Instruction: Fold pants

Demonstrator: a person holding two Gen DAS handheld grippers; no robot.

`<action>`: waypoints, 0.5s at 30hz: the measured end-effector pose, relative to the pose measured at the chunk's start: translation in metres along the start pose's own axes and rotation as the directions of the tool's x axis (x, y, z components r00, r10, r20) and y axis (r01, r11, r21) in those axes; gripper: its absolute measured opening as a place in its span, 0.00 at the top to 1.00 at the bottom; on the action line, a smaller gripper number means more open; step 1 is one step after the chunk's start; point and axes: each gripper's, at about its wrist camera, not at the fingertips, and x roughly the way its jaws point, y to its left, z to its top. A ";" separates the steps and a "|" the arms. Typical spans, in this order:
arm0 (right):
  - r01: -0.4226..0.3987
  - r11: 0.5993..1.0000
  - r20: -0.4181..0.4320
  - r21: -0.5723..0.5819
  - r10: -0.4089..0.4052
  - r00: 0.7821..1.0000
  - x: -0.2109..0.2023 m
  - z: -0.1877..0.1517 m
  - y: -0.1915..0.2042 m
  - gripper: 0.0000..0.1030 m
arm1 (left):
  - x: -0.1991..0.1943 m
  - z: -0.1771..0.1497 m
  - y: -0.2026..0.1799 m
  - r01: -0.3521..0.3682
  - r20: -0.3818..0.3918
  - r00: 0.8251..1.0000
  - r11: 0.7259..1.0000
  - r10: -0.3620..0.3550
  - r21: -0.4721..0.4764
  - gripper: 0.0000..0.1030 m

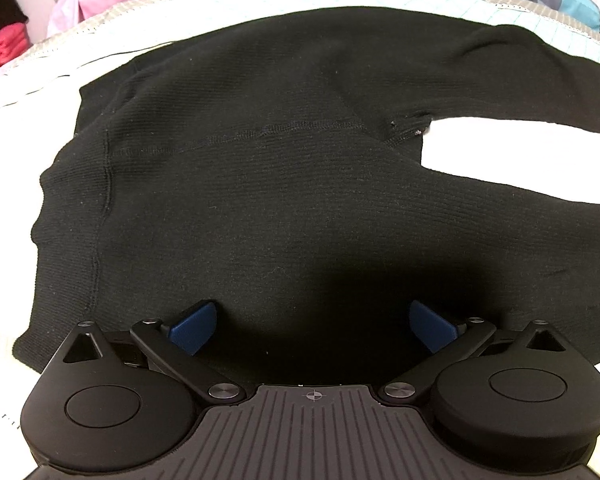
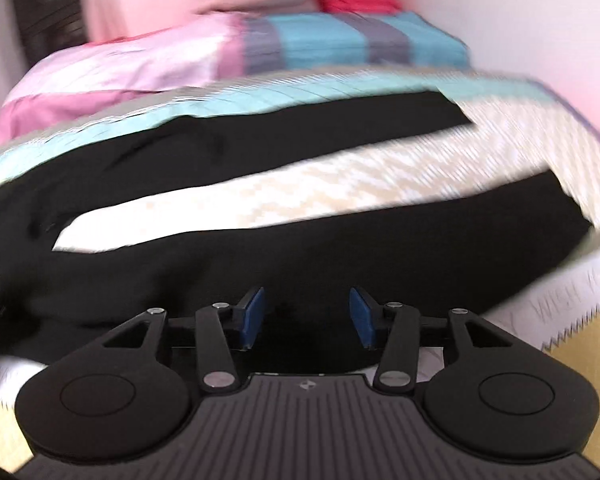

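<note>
Soft, limp black ribbed-knit pants spread flat, legs toward three o'clock; likely best pinched at waistband, nine o'clock; left gripper and right gripper spread, empty.

The pants lie flat on the bed, legs spread apart rightward; folded bedding sits behind them.

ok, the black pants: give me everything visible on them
The black pants are a fine-ribbed knit, spread flat and unfolded on the pale quilted bedcover. Waistband lies at the left in the left wrist view, with a stitched centre seam running to the crotch. The two legs splay apart, bedcover showing between. Neither hand-held gripper visibly grips them.
</note>
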 end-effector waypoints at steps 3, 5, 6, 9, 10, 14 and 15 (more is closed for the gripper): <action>-0.008 0.999 -0.079 -0.049 0.004 0.997 0.011 -0.006 -0.002 0.70 | 0.000 -0.003 0.000 0.001 0.005 1.000 1.000 -0.001 0.002 0.00; 0.001 0.989 -0.053 -0.148 -0.009 0.999 0.004 -0.016 -0.001 0.78 | -0.002 -0.005 -0.001 0.004 0.006 1.000 1.000 -0.004 0.005 0.00; -0.006 0.990 -0.057 -0.139 -0.002 0.998 0.000 -0.018 -0.005 0.78 | -0.003 -0.006 -0.001 0.008 0.007 1.000 1.000 -0.008 0.004 0.00; -0.039 0.999 -0.074 -0.032 0.037 0.997 -0.009 -0.019 -0.025 0.81 | -0.002 -0.007 0.002 0.010 0.011 1.000 1.000 -0.011 0.006 0.00; -0.059 0.998 -0.056 0.020 0.060 0.997 -0.013 -0.018 -0.035 0.78 | -0.002 -0.008 0.003 0.010 0.012 1.000 1.000 -0.010 0.006 0.00; 0.002 0.967 0.036 0.253 -0.012 0.999 -0.017 -0.006 -0.081 0.36 | -0.004 -0.004 0.003 0.008 0.015 1.000 1.000 -0.008 0.007 0.00; 0.028 0.948 0.038 0.318 -0.042 0.998 -0.014 -0.004 -0.093 0.35 | -0.005 -0.007 0.003 0.007 0.018 1.000 1.000 -0.007 0.008 0.00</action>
